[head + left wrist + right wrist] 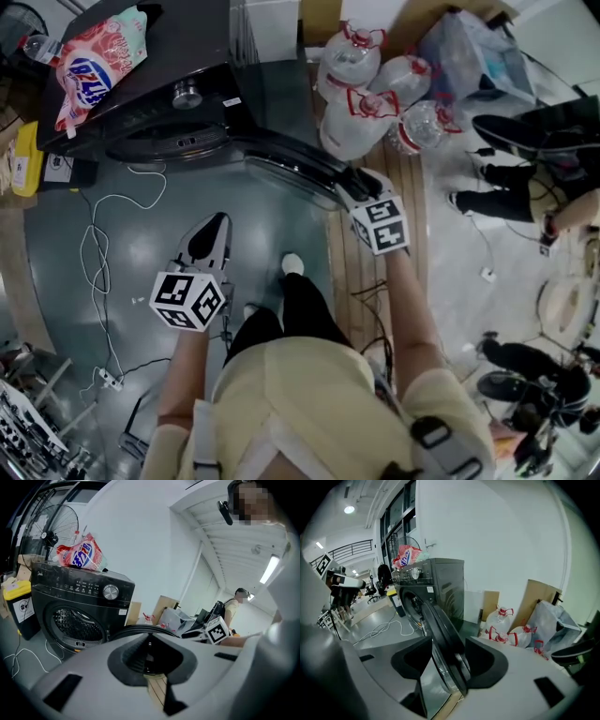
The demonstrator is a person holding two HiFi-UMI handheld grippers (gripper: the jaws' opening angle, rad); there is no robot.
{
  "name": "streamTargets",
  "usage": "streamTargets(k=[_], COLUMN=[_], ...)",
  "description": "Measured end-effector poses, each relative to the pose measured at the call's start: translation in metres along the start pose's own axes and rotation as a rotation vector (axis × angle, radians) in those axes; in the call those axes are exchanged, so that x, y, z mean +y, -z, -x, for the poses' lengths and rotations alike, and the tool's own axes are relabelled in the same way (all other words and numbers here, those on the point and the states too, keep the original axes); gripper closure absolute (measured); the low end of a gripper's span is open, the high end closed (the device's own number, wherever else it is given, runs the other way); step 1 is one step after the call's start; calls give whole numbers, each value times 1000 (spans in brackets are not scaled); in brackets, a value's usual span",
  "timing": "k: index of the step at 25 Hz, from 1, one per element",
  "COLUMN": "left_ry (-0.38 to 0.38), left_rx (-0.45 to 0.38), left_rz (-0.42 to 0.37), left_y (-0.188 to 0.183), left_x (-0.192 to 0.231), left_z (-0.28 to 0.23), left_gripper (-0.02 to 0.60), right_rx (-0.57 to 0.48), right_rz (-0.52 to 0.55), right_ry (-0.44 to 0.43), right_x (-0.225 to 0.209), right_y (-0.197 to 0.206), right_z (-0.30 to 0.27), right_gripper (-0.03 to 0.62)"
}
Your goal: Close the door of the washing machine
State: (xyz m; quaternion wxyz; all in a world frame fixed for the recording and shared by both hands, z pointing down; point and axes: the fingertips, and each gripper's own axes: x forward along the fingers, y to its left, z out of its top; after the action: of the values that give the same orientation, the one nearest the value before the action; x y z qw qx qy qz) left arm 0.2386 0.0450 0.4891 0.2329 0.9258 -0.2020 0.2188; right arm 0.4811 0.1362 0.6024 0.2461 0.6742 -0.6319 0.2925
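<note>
A black front-loading washing machine (141, 103) (70, 602) (436, 583) stands at the upper left of the head view. Its round door (291, 155) (440, 630) is swung out to the right. My right gripper (356, 183) (449, 640) is open, and the door's free edge runs between its jaws. A sliver of space shows on either side of the rim. Out over the grey floor to the left of the door is my left gripper (220, 220) (149, 637), shut and with nothing in it. The door's rim (136, 629) arcs just beyond its tips.
A red and white detergent bag (94, 66) (79, 555) lies on the machine. Several large water bottles (352, 66) (501, 620) stand right of it, beside cardboard and a plastic bag (553, 620). A white cable (94, 244) loops over the floor. A yellow bin (18, 602) stands left.
</note>
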Motion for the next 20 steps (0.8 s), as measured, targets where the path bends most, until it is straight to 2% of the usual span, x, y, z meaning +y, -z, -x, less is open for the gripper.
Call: streamTargets(k=[10,20], left_ry=[-34,-87], left_rx=[6,-28], left_rz=[10,42], left_y=[6,15], left_x=[10,16], left_z=[6,32], left_gripper=[577,577], right_rx=[54,92], right_rz=[63,123], right_ry=[-100,-108], right_x=[-3,15], right_y=[-3,5], right_z=[-23,-13], right_gripper=[396,396])
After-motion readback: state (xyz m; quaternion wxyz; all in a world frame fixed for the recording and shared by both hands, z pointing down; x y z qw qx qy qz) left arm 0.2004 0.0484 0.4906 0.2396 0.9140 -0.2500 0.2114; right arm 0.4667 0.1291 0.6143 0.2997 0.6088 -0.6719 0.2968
